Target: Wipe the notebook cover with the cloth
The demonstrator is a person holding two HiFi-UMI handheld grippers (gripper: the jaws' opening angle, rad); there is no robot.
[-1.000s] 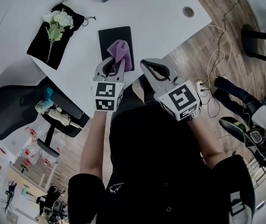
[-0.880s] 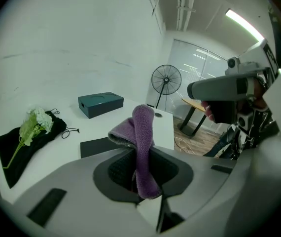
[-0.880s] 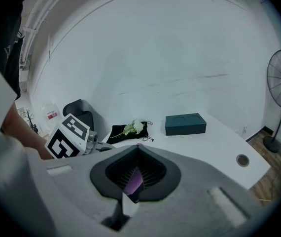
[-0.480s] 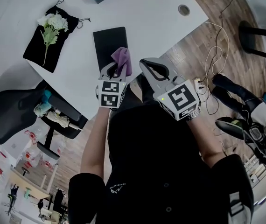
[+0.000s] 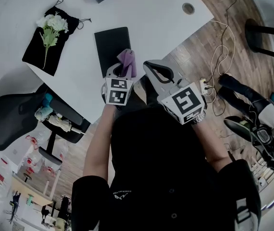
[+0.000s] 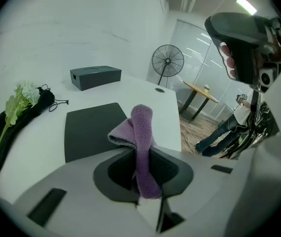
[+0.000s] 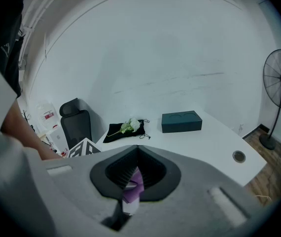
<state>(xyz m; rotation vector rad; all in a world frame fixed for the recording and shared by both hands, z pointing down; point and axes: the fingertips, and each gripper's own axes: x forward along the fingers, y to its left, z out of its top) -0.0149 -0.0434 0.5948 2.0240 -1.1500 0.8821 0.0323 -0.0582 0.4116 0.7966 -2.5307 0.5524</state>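
Left gripper view is showing the left gripper [image 6: 143, 157] with its jaws squeezing the cloth [image 6: 141, 122] by the notebook [image 6: 88, 130] lying on the worktop [image 6: 167, 107]. Right gripper [image 7: 136, 157] jaws are pressing together, holding nothing.

White table [image 5: 161, 13] — on it a black notebook [image 5: 112, 47], a black pouch [image 5: 60, 42], a teal box [image 6: 95, 76].
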